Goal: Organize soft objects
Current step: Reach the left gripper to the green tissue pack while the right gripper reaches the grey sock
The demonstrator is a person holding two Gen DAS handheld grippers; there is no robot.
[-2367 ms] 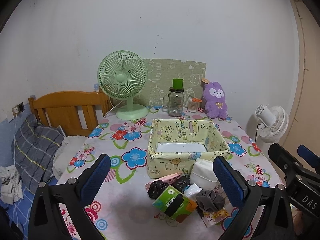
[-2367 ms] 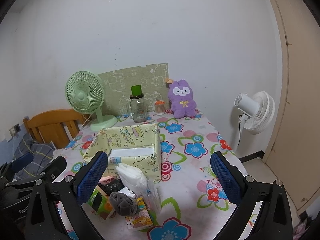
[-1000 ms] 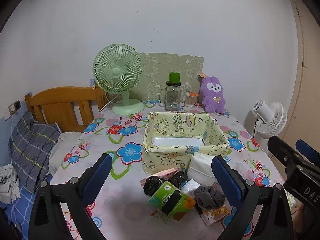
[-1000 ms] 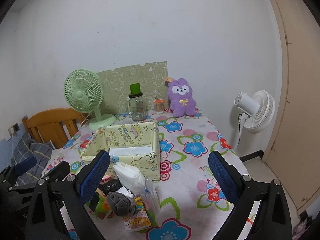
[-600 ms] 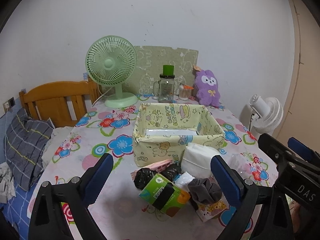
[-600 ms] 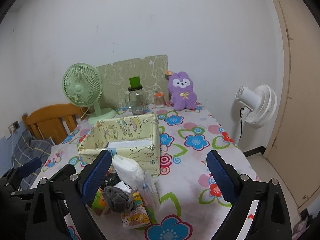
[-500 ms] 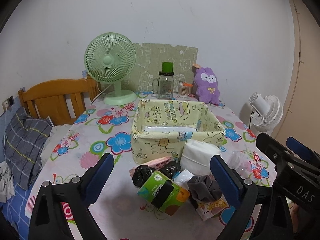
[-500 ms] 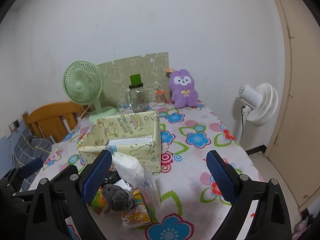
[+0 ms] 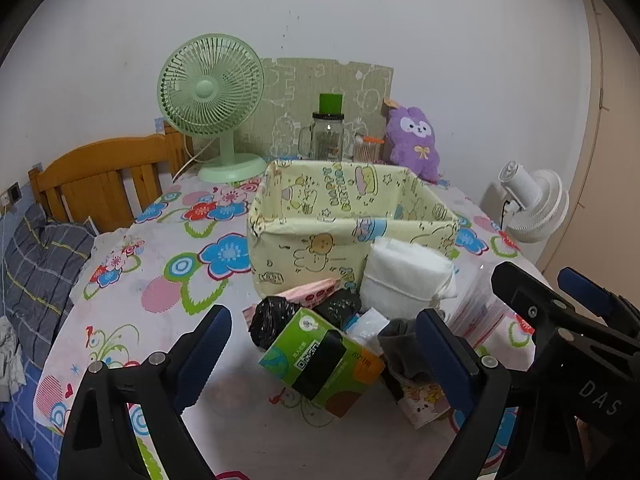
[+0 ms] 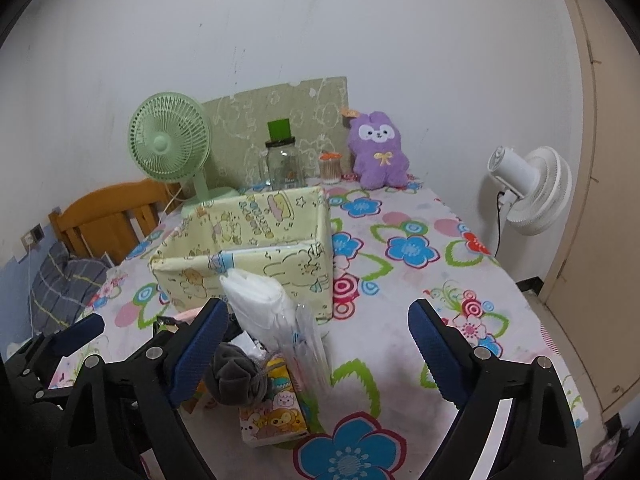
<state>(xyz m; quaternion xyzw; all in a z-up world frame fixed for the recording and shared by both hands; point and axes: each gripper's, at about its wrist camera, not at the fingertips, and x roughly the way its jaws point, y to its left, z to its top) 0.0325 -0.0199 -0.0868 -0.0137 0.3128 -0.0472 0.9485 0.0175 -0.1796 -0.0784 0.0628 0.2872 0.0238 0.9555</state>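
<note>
A yellow fabric storage box (image 9: 320, 256) (image 10: 280, 268) stands open on the flowered table. In front of it lies a pile: a green tissue pack (image 9: 320, 360), black bags (image 9: 272, 320), a pink packet (image 9: 312, 290), a white pad pack (image 9: 404, 276) (image 10: 256, 300), a grey scrunchie (image 9: 400, 344) (image 10: 236, 372) and a cartoon tissue pack (image 10: 272, 416). My left gripper (image 9: 324, 352) is open, its jaws either side of the green pack. My right gripper (image 10: 316, 344) is open above the pile's right side. Both are empty.
A green desk fan (image 9: 212, 104), a glass jar with a green lid (image 9: 328, 132), a purple plush (image 9: 412, 140) and a green board stand at the table's back. A wooden chair (image 9: 100, 184) is at the left, a white floor fan (image 10: 528, 188) at the right.
Both grippers have moved forward and down towards the pile and the box. The jaws have stayed open and nothing on the table has moved.
</note>
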